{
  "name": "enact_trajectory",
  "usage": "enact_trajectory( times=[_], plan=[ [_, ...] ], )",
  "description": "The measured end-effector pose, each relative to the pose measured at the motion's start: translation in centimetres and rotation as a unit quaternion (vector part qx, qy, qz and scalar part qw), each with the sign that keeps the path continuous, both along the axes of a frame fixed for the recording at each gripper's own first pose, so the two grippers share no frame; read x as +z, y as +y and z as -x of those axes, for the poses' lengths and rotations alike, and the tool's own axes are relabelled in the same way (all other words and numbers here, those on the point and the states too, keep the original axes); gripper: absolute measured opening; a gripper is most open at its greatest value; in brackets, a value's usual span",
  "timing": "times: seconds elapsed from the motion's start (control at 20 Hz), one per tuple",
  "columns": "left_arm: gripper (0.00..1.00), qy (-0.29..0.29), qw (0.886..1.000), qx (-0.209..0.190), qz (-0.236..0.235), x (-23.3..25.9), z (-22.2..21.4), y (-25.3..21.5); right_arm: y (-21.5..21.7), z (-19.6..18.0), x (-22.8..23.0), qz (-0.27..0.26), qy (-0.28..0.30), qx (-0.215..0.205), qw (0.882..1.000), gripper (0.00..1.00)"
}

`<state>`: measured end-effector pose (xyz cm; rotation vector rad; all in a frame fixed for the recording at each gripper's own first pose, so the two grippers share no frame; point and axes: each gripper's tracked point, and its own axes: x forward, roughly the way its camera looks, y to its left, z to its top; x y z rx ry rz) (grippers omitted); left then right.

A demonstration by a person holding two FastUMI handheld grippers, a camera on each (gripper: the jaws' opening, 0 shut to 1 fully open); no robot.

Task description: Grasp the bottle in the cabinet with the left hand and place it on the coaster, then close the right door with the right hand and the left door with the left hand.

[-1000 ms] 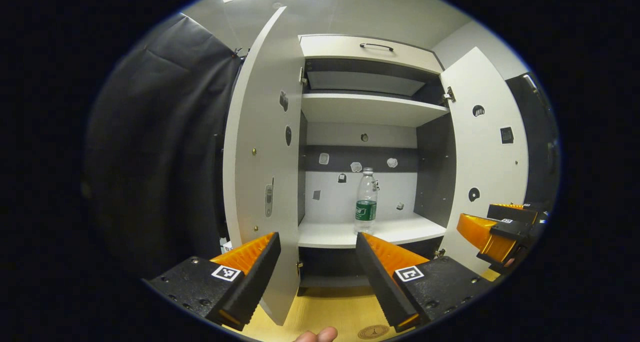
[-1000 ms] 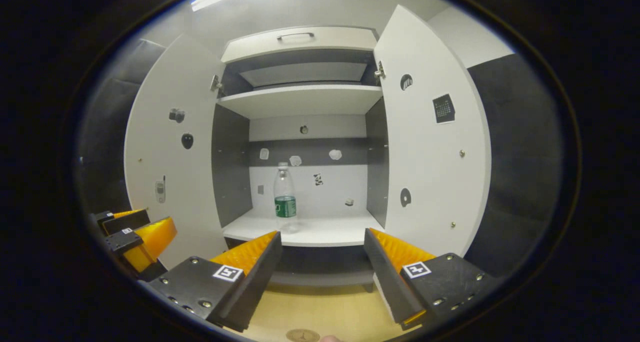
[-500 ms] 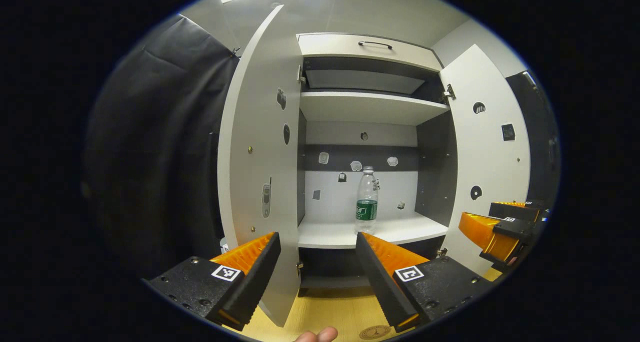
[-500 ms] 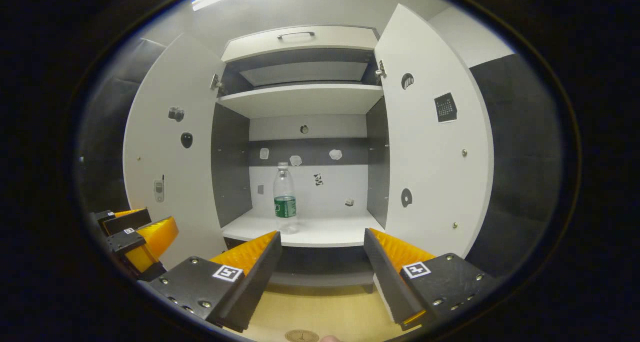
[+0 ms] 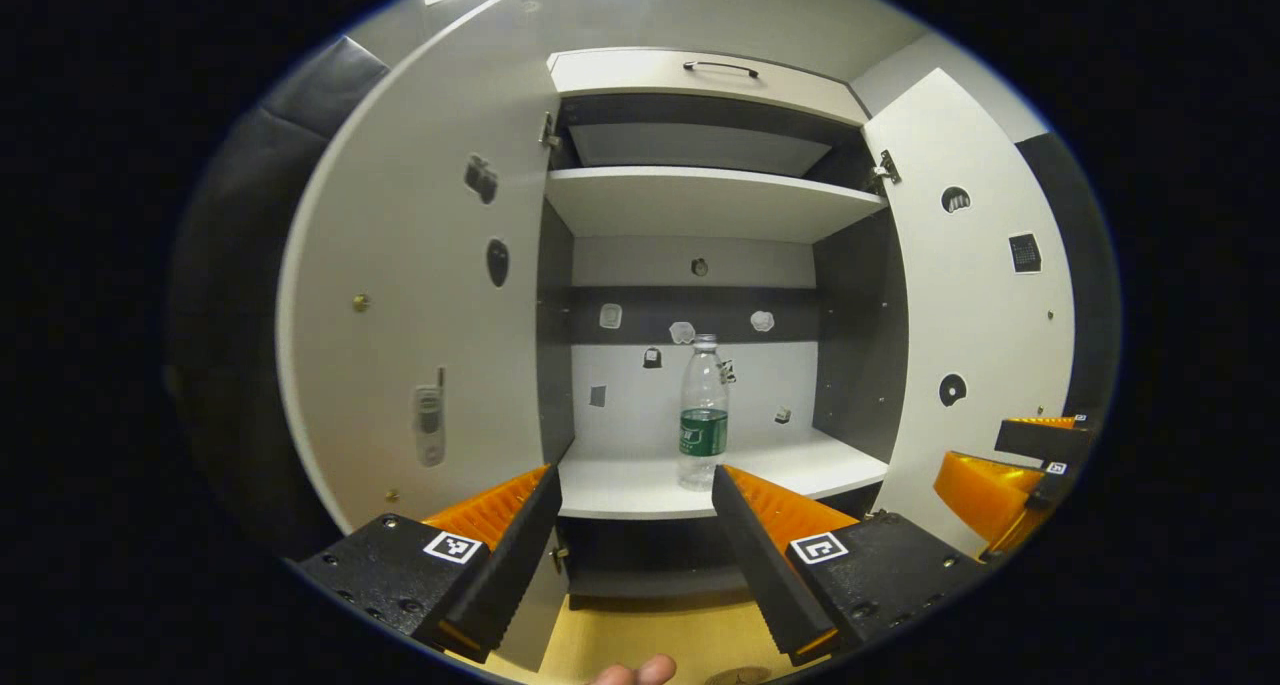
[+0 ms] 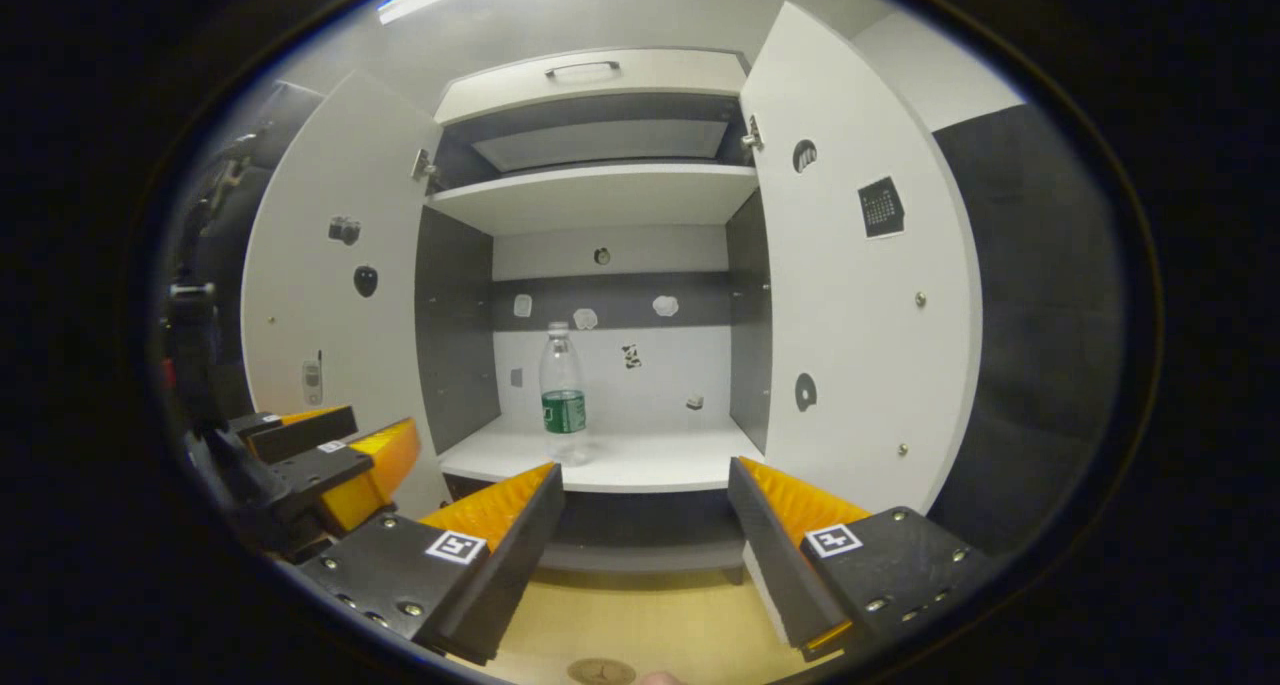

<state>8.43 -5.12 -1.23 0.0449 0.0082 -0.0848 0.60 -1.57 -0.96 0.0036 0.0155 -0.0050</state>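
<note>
Clearly the opening step is underway: the left gripper (image 5: pixel 632 505), a black claw with ribbed orange fingers, is facing the open white cabinet (image 5: pixel 700 201) with its jaws spread wide and nothing between them. The clear plastic bottle with a green label and a pale cap (image 5: pixel 703 413) is standing on the lower white shelf (image 5: pixel 640 480), well inside, apart from both side walls and not yet touched. It is standing upright, its long axis vertical, cap pointing up and base resting flat on the shelf.

The right gripper (image 6: pixel 642 510) is likewise hanging wide open and empty, in front of the cabinet, near the open right door (image 6: pixel 860 295). The left door (image 5: pixel 420 285) is also standing open.

Judging from this, the next move is calling for the left claw to be reaching forward into the opening, level with the bottle's body, bracketing it from both sides with the fingers horizontal across the vertical axis, then squeezing around or near the labelled band. A light, tall bottle may be tipping if one finger is arriving first, so a centred approach seems wise. The round brown coaster (image 6: pixel 601 671) is lying on the yellow wooden surface (image 6: pixel 640 615) below the cabinet, at the lower edge of the right gripper view.
</note>
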Motion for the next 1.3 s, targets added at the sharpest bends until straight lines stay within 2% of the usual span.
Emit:
enact_trajectory(
  times=[0.7, 1.3],
  plan=[
    [0.96, 0.022, 0.999, -0.043, 0.001, -1.8, -14.7, -6.1, -3.6, -0.8, -1.9, 0.023, 0.041, -0.04, 0.998, 1.0],
    [0.96, 0.047, 0.998, -0.032, 0.017, -3.2, -23.1, -7.7, -4.7, 0.2, -3.2, 0.034, 0.067, -0.059, 0.995, 1.0]
  ],
)
